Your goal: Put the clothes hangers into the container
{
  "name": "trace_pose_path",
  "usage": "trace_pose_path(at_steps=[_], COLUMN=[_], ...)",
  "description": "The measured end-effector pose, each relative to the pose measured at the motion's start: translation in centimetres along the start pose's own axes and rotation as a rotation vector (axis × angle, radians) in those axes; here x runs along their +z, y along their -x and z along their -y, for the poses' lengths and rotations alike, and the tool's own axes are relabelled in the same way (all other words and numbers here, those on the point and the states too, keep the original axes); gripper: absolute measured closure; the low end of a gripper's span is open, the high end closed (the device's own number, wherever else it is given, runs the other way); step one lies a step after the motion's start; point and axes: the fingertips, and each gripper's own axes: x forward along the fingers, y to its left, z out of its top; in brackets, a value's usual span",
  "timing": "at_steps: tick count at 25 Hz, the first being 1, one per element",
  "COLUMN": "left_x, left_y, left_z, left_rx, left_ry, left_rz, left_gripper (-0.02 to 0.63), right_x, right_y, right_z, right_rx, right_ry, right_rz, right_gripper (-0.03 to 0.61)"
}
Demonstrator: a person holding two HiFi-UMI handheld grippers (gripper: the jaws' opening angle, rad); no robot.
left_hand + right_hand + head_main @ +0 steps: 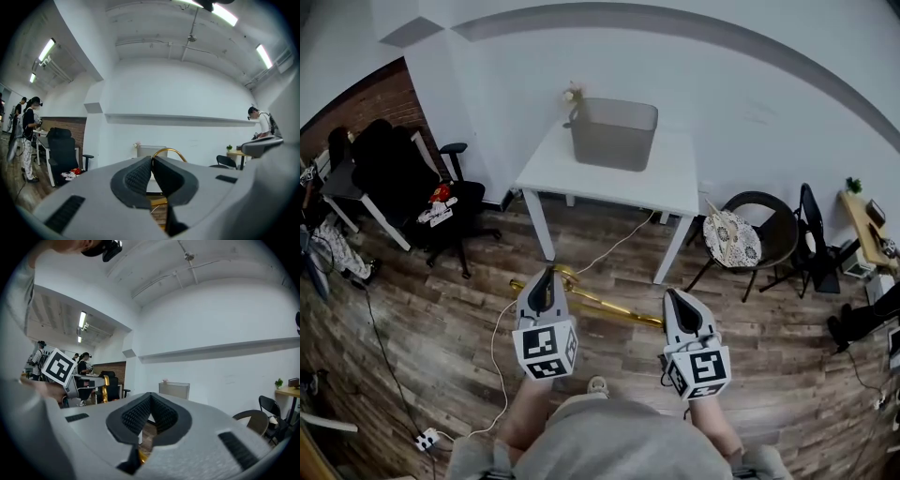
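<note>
A gold clothes hanger (609,307) hangs low over the wooden floor, stretched between my two grippers. My left gripper (547,274) is shut on it near the hook; in the left gripper view the gold hook (169,151) arcs up just past the closed jaws (151,159). My right gripper (674,295) is shut at the hanger's other end, and a gold bit (136,456) shows under its closed jaws (150,395). The grey container (614,132) stands on a white table (609,184) straight ahead, well beyond both grippers, and also shows as a grey container (174,389) in the right gripper view.
A black office chair (412,178) with clutter stands at the left. A round chair (752,236) and a folding chair (814,234) are right of the table. A white cable and power strip (427,438) lie on the floor at the left. People stand at desks far left (29,136).
</note>
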Motion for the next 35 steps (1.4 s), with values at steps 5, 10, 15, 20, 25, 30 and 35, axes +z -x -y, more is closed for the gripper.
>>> trace_pose_path(at_steps=[5,10,15,20,25,30,35], left_x=[-0.2,-0.4,-0.4,-0.4,-0.5,-0.2,0.2], left_y=[-3.7,-6.8,-9.7,-12.2,-14.3,-16.3,-19.2], left_z=[-0.7,-1.6,-2.5,-3.2,-2.9,-3.1,-2.6], left_rx=[-0.023,-0.041,-0.054,-0.07,-0.085,-0.088,-0.087], left_ry=[0.004,0.008,0.003,-0.001,-0.003,-0.007,-0.013], left_rz=[-0.004,-0.007,-0.002,0.0,0.0,0.01,0.024], left_gripper=[0.597,0.597,0.597,0.597,0.597,0.597,0.597], right_x=[-0.4,-0.5,-0.6,-0.6,-0.6,-1.0,-1.4], right_y=[-3.3,-6.3,-9.1,-11.6,-12.9,-14.3,-16.2], right_z=[0.9,1.5,2.0,2.2,3.3,3.5,4.9], right_rx=[-0.013,-0.025,-0.032,-0.036,-0.05,-0.049,-0.046], right_ry=[0.002,0.008,0.013,0.02,0.016,0.005,-0.01], right_rz=[-0.005,-0.017,-0.012,-0.011,-0.014,-0.013,-0.012], right_gripper=[0.577,0.577,0.577,0.577,0.577,0.577,0.577])
